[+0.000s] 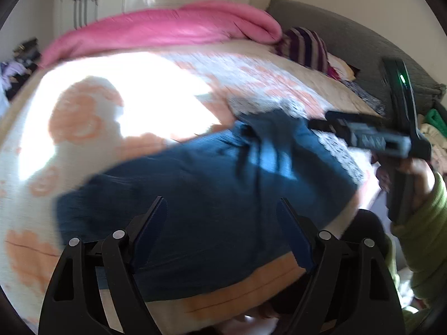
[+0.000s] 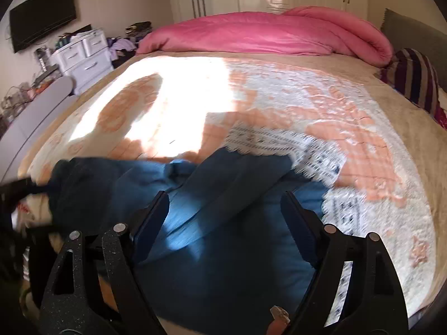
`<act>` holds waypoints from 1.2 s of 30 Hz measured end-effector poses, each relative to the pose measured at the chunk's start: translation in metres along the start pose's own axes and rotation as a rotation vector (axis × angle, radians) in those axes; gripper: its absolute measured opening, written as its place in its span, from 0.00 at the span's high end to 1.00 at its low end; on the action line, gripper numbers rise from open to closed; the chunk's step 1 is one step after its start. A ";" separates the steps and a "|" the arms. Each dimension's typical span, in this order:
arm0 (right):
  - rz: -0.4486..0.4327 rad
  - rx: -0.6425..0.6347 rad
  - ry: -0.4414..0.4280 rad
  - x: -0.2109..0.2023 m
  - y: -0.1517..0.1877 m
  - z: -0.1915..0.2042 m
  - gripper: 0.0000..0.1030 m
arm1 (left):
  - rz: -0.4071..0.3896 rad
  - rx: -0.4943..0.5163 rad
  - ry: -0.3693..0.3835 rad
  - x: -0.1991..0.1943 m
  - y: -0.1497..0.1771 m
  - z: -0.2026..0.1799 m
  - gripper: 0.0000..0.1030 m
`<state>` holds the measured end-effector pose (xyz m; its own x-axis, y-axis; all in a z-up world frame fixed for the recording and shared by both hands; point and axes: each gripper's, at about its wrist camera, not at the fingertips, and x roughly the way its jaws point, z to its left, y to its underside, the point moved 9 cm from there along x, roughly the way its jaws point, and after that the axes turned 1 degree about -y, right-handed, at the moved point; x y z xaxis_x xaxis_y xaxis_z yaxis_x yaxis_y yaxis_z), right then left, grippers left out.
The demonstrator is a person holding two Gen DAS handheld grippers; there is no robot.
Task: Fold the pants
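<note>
The blue pants (image 1: 195, 195) lie rumpled on the near part of the bed, partly folded over themselves; they also fill the lower middle of the right wrist view (image 2: 223, 223). My left gripper (image 1: 222, 203) is open just above the pants and holds nothing. My right gripper (image 2: 225, 198) is open over the pants and holds nothing. In the left wrist view the right gripper (image 1: 315, 124) reaches in from the right, its tips at the far edge of the pants. The image is motion-blurred.
The bed has an orange and white patterned cover (image 2: 279, 106). A pink duvet (image 2: 265, 30) lies bunched along the far side. A striped pillow (image 2: 413, 78) and grey headboard (image 1: 335, 33) are at the right. White drawers (image 2: 83, 61) stand at the left.
</note>
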<state>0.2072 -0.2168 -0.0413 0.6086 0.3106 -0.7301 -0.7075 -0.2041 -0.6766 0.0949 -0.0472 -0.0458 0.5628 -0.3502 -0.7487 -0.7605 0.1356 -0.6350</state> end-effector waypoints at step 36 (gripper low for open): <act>0.148 0.116 0.052 0.128 -0.066 -0.042 0.95 | 0.101 0.002 0.145 0.097 0.011 -0.056 0.72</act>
<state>0.3467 -0.2029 -0.0941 0.5105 0.2367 -0.8267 -0.8254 -0.1348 -0.5482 0.1231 -0.1310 -0.1148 0.4303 -0.4649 -0.7737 -0.8101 0.1791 -0.5582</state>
